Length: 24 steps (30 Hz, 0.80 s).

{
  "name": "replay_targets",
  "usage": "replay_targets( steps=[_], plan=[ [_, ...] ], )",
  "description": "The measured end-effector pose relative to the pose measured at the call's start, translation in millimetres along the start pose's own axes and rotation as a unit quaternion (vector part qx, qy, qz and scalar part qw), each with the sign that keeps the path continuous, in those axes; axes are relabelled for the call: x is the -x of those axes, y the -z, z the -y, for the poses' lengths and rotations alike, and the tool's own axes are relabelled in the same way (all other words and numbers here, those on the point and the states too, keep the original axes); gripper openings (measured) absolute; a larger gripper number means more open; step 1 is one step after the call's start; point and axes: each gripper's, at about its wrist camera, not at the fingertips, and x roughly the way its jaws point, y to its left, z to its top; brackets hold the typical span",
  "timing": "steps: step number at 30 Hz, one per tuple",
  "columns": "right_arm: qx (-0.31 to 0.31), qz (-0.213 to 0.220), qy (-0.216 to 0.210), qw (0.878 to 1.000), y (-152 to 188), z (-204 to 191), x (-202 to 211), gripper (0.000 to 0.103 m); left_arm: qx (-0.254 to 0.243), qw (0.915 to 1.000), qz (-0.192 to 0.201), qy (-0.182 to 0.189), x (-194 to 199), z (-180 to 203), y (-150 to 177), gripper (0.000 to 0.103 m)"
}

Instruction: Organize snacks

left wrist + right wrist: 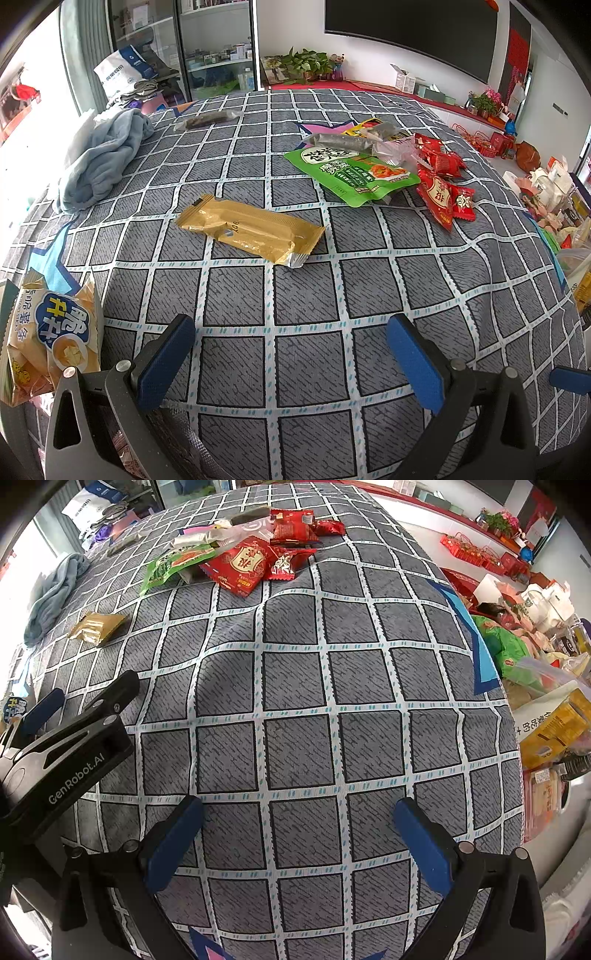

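Blue-padded left gripper [291, 363] fingers spread wide, gripping nothing, low over grey grid-patterned tabletop cloth [306, 295]. Blue-padded right gripper [299, 843] fingers likewise spread, empty. Gold foil snack packet [249, 229] flat mid-tabletop, alone. Green pickle pouch [352, 175], red candy packs [443, 184], grey wrapped sticks [340, 142] heaped toward far right edge. Yellow-and-blue potato-stick bag [51, 332] at near left edge. Light blue crumpled towel [99, 158] near far left edge.
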Motion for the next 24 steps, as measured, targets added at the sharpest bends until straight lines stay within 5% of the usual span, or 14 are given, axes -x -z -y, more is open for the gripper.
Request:
replay_targets(
  steps=[12, 15, 19, 24],
  plan=[
    [-0.002, -0.014, -0.004, 1.0, -14, 5, -13, 0.103, 0.005, 0.9999, -0.009, -0.005, -1, 1, -1, 0.103],
    [0.0, -0.023, -0.004, 1.0, -20, 7, -17, 0.103, 0.0, 0.9952, -0.098, -0.001, -5, 3, -14, 0.103],
    [0.004, -0.046, -0.01, 0.999, -29, 8, -23, 0.103, -0.033, 0.9765, -0.211, 0.026, -8, 7, -29, 0.103],
    [0.001, -0.123, -0.014, 0.992, -45, 11, -34, 0.103, -0.002, 0.9537, -0.279, 0.113, 24, -14, -52, 0.103]
  ],
)
